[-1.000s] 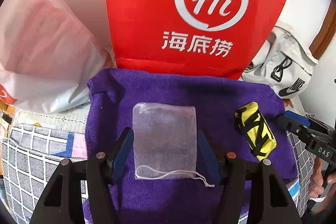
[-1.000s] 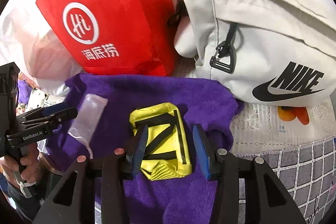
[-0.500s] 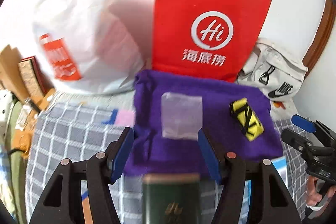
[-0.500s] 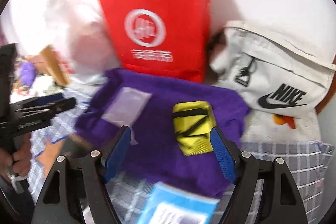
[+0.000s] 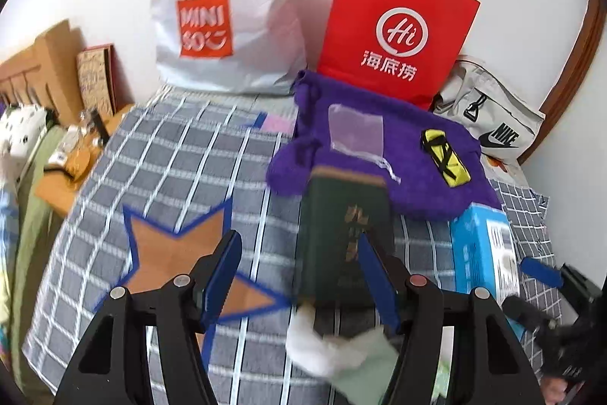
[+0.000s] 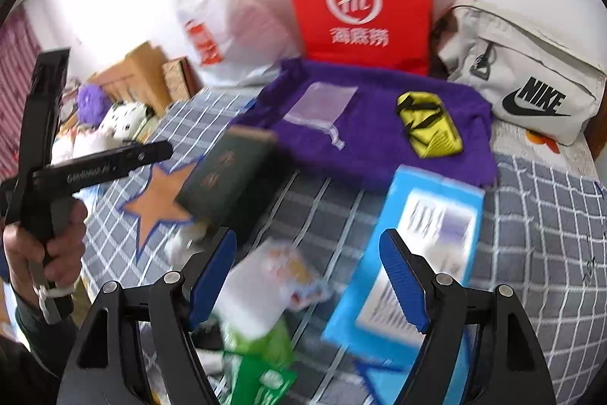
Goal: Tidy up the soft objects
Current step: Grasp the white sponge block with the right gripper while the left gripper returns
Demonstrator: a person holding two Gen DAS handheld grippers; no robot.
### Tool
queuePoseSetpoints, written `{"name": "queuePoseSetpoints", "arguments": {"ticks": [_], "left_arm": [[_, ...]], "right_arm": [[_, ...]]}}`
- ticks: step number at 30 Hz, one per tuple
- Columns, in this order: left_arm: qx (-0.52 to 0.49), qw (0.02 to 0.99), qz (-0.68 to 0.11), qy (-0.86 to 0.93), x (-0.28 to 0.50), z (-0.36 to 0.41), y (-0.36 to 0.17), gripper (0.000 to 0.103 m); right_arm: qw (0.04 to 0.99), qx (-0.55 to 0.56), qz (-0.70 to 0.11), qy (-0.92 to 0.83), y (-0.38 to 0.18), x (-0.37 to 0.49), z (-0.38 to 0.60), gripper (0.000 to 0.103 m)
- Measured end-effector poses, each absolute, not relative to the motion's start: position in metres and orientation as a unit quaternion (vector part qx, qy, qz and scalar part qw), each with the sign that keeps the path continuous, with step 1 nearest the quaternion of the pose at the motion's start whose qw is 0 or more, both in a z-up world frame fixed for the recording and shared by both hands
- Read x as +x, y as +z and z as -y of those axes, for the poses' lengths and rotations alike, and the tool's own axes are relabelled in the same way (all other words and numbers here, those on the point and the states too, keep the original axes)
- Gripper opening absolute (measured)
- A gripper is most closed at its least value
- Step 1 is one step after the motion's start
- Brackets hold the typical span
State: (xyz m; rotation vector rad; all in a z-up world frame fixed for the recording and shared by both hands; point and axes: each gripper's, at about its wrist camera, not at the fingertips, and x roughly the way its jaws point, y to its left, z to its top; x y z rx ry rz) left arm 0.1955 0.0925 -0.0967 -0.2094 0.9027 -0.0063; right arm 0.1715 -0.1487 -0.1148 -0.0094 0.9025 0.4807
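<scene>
A purple towel lies spread on the checked bedspread below the red bag. On it rest a clear mesh drawstring pouch and a yellow pouch with black straps. My left gripper hangs open well back from the towel, over a dark green book, holding nothing. My right gripper is open and wide, above a blurred white and green packet, gripping nothing. A hand holds the left gripper at the left of the right wrist view.
A red paper bag, a white Miniso bag and a grey Nike bag stand along the wall. A blue box lies near the towel's front edge. Cardboard and clutter fill the left side. An orange star patch marks the bedspread.
Both grippers have pulled back from the towel, leaving the mesh pouch and the yellow pouch on it. The right jaws have widened. The book, blue box and packet have come into view.
</scene>
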Motion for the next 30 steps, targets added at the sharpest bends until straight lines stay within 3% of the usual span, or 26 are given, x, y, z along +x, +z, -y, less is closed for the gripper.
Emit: {"name": "queuePoseSetpoints", "arguments": {"ticks": [11,13,15,30], "left_arm": [[-0.104,0.895,-0.433,0.007,0.146,-0.106,-0.123,0.061],[-0.106,0.895,-0.433,0.008,0.14,-0.11,-0.127,0.061],[-0.116,0.892,-0.436,0.01,0.137,-0.116,-0.133,0.061],[-0.122,0.886,-0.448,-0.005,0.122,-0.107,-0.14,0.061]], "right_arm": [[0.877,-0.106,-0.41,0.226,-0.138,0.139,0.101,0.075],[0.872,-0.123,-0.421,0.218,-0.148,0.144,0.093,0.067],[0.866,-0.131,-0.431,0.216,-0.154,0.147,0.09,0.039],[0.897,0.017,-0.356,0.261,-0.087,0.105,0.146,0.038]]}}
